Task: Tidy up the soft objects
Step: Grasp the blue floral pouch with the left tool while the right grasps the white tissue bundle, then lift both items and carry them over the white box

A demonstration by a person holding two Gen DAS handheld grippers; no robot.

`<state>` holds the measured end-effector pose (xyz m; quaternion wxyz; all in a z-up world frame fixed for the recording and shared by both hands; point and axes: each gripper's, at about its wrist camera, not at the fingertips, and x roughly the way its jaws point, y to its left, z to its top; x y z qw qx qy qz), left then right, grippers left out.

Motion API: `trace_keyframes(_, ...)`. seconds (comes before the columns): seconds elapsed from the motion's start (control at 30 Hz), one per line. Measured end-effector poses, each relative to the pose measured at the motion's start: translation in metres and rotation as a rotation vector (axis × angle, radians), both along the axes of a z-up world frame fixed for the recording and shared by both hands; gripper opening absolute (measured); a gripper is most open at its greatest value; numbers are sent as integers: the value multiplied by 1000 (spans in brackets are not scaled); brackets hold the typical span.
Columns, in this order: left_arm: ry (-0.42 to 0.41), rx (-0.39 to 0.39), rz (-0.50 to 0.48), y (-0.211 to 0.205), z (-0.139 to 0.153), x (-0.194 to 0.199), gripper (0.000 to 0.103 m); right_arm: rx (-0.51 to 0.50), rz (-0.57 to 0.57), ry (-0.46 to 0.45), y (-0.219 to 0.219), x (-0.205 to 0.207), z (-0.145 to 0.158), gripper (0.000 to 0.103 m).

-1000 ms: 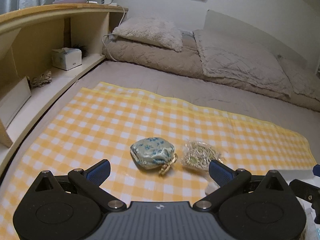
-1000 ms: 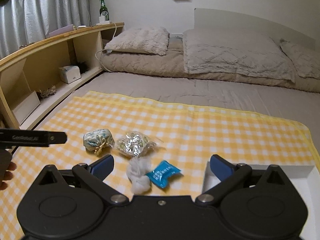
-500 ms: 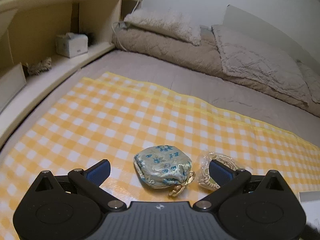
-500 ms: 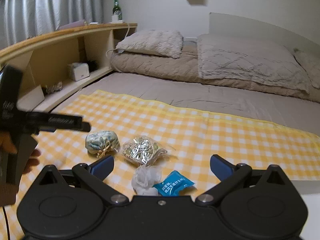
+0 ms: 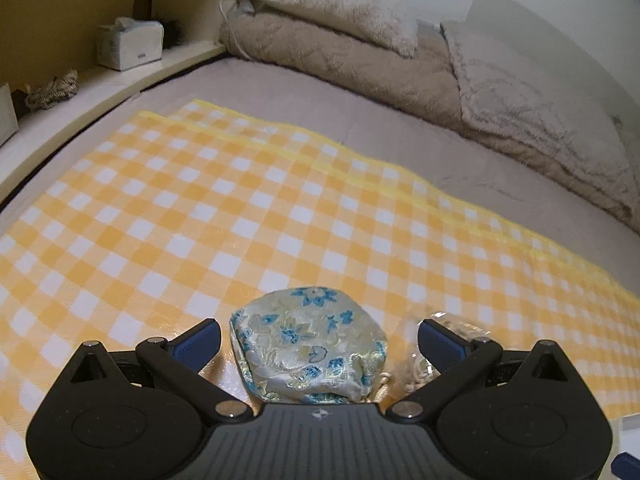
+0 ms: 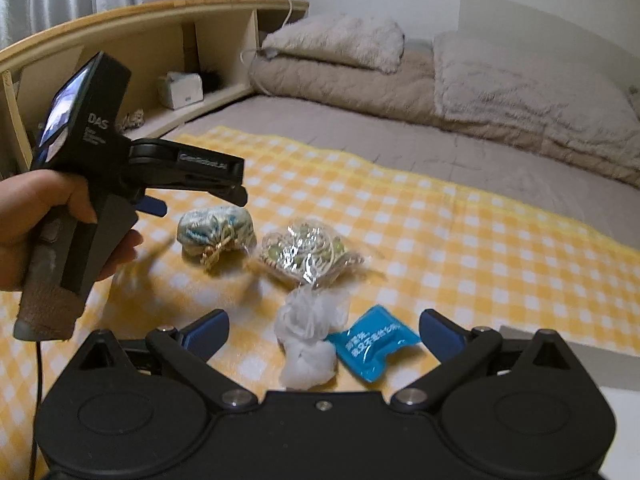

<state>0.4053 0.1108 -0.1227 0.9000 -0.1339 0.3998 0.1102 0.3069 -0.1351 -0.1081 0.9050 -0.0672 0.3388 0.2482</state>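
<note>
A pale floral drawstring pouch [image 5: 308, 344] lies on the yellow checked cloth [image 5: 240, 208], between the wide-open fingers of my left gripper [image 5: 318, 340]. It also shows in the right wrist view [image 6: 216, 228], just under the left gripper's fingertips [image 6: 154, 206]. Beside it lies a clear bag of beads and cord [image 6: 308, 252], partly hidden behind the left gripper's right finger [image 5: 442, 344]. My right gripper [image 6: 322, 334] is open and empty, with a white mesh pouf [image 6: 308, 340] and a blue packet [image 6: 372, 342] between its fingers.
The cloth covers a grey bed [image 6: 400, 140] with pillows and a folded quilt [image 6: 520, 92] at the back. A wooden shelf [image 6: 140, 48] with a tissue box [image 6: 180, 88] runs along the left. A white tray edge [image 6: 616, 432] shows at the bottom right.
My left gripper has moved forward and down until the floral pouch sits between its open fingers. My right gripper has shifted slightly and stays open above the pouf and packet.
</note>
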Motion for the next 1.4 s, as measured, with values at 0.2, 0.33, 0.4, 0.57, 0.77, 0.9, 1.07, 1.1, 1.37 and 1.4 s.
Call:
trace_keyframes(0.2, 45, -11, 18, 5, -17, 8, 103, -33, 45, 40, 10, 7, -15, 78)
trace_keyframes(0.33, 50, -19, 45, 7, -21, 6, 102, -43, 57, 59, 15, 11, -22, 64)
trace_keyframes(0.4, 44, -31, 58, 9, -20, 5, 100, -30, 57, 71, 16, 15, -25, 59)
trace_keyframes(0.57, 43, -7, 23, 8, -18, 2, 78, -22, 94, 59, 21, 19, -31, 53)
trace_keyframes(0.77, 54, -16, -3, 9, -16, 0, 68, -75, 124, 63, 34, 21, -41, 39)
trace_keyframes(0.9, 65, -26, -20, 11, -14, -3, 65, -173, 113, 48, 43, 19, -48, 27)
trace_keyframes(1.07, 72, -27, -16, 12, -7, -7, 62, -154, 123, 47, 39, 16, -41, 25)
trace_keyframes(1.1, 71, -22, -20, 11, -5, -9, 62, -150, 123, 42, 39, 15, -39, 25)
trace_keyframes(1.37, 17, 4, -48, 5, 32, -33, 61, -90, 106, -4, 32, 3, -11, 25)
trace_keyframes(1.4, 8, 6, -52, 4, 37, -38, 61, -80, 100, -12, 30, 1, -7, 25)
